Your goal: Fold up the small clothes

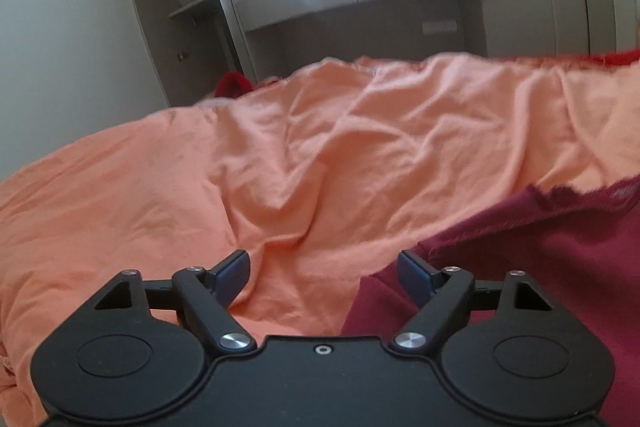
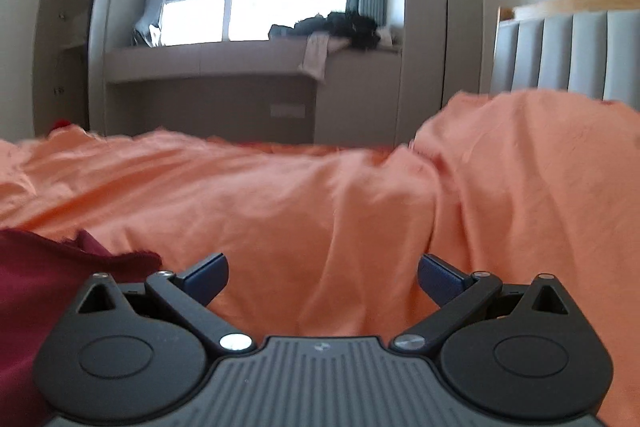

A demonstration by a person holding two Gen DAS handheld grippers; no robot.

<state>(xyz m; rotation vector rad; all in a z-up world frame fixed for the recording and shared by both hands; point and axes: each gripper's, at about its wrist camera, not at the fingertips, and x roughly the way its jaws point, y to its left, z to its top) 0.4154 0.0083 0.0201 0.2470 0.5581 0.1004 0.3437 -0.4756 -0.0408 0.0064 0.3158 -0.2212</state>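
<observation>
Both claws, left gripper (image 1: 324, 273) and right gripper (image 2: 323, 277), are hanging released, grasping nothing; maroon cloth (image 1: 540, 267) is lying between them, so next they're needing an edge grab.

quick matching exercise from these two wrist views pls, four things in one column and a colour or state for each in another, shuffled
Things:
1. bed cover
2. garment
3. left gripper
4. headboard

Colour or state:
a. dark red, frayed edge
b. grey padded panels
c. orange, wrinkled
d. open, nothing between the fingers

Pairs: 1-c, 2-a, 3-d, 4-b
</observation>
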